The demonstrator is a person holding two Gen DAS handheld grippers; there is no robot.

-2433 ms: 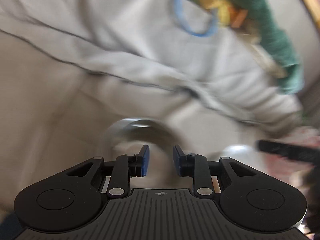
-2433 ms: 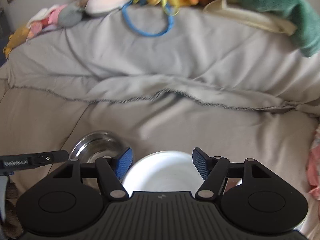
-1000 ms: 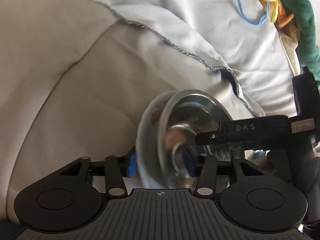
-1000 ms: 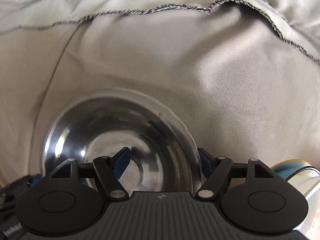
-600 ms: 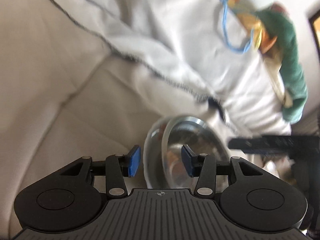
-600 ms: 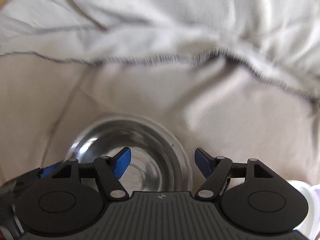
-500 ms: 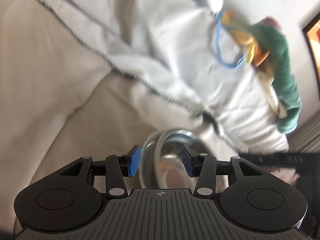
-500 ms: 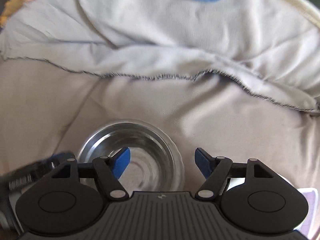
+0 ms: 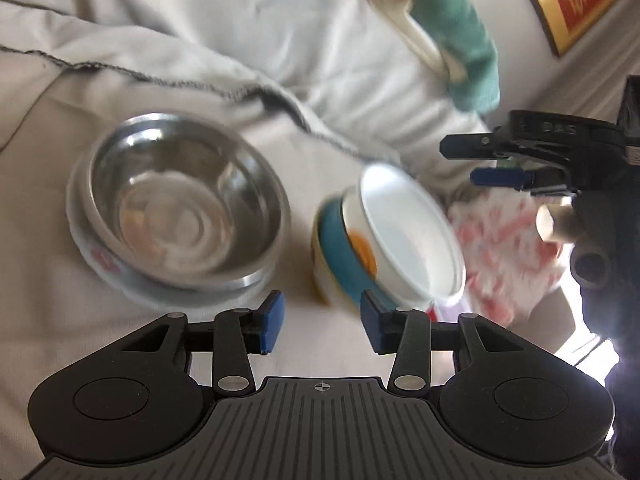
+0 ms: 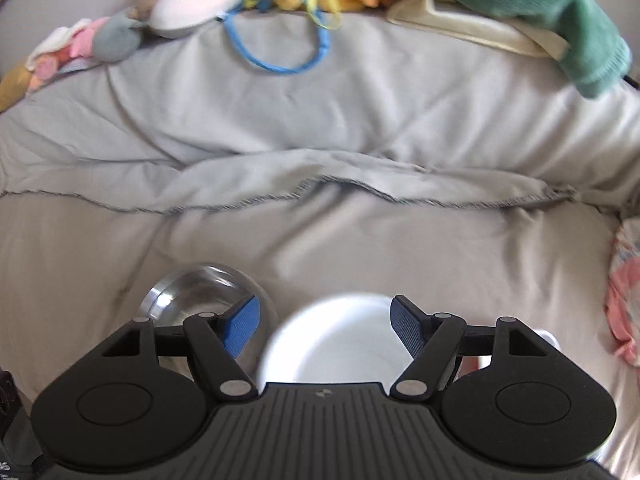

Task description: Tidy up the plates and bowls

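— Left gripper [image 9: 322, 322]?
— Wide open. Blue pads [image 9: 272, 322] apart, holding nothing. Up above the grey bed sheet [image 9: 48, 272], with both bowl stacks just past the tips.

— Right gripper [image 10: 323, 326]?
— Open too. Empty between the blue pads [image 10: 240, 326]. Also seen in the left view, off to the right side [image 9: 496, 162], held up in the air.

— Where are the bowls?
— Steel bowl [image 9: 182, 196] on the left, sitting inside a white dish [image 9: 100, 256] with red marks on its rim. A bit blurry. In the right view, same steel bowl [image 10: 188, 292] behind the left pad.

— And the other stack?
— Just beside it, to the right. White bowl [image 9: 404, 232] tipped over a little, nested in a blue and yellow bowl [image 9: 336, 256]. In the right view, white bowl [image 10: 336, 340] right between the two pads, lower down. Not touched.

— Anything else around?
— Pink and white cloth [image 9: 500, 240] next to the tipped stack. Green blanket [image 10: 540, 12], a blue loop [image 10: 280, 52] and soft toys [image 10: 176, 8] far back on the bed. A picture frame [image 9: 576, 0] on the wall.
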